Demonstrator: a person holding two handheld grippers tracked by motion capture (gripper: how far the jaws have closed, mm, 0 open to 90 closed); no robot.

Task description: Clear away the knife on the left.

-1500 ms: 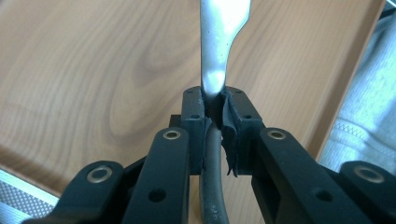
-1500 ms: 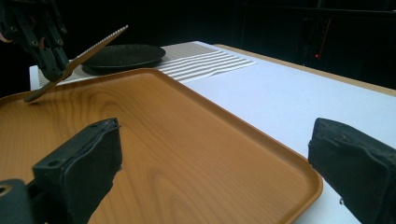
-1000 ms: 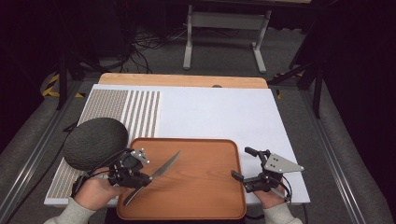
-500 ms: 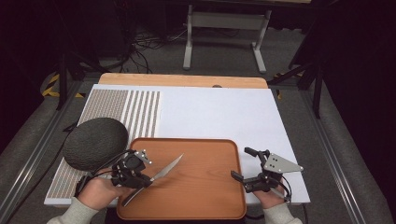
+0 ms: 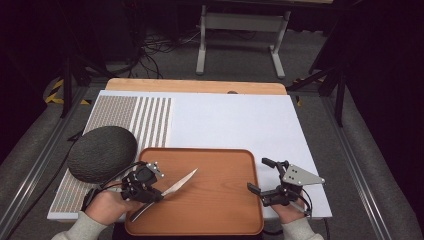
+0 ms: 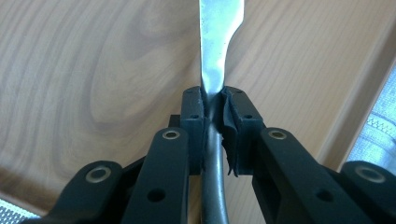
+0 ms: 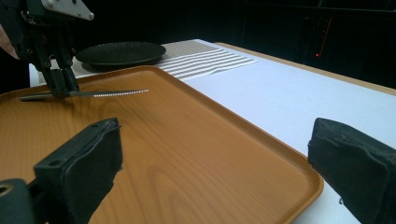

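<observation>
Dark floor and a metal stand lie beyond your table (image 5: 240, 120), which is covered in white with a striped and dotted mat (image 5: 132, 122) at its far left; nearest you sits a wooden tray (image 5: 220, 200), and a dark round plate (image 5: 101, 152) rests just beside the tray's left edge, on the mat; your left gripper (image 5: 150, 192) is over the tray's left part, and its jaws are clenched on a table knife (image 5: 175, 187); in the left gripper view the pads (image 6: 194, 116) press both sides of the knife (image 6: 215, 60) where the blade narrows into the dark handle, with the blade running on ahead over the wood grain; from above, the blade points toward the tray's middle, up and to the right, while the handle end slants back toward your left hand (image 5: 107, 207); in the right gripper view the serrated blade (image 7: 119, 93) lies nearly level, just above the tray (image 7: 196, 140); your right gripper (image 5: 261, 176) sits at the tray's right rim, well apart from the knife; its jaws stand wide and released, with nothing between them.
</observation>
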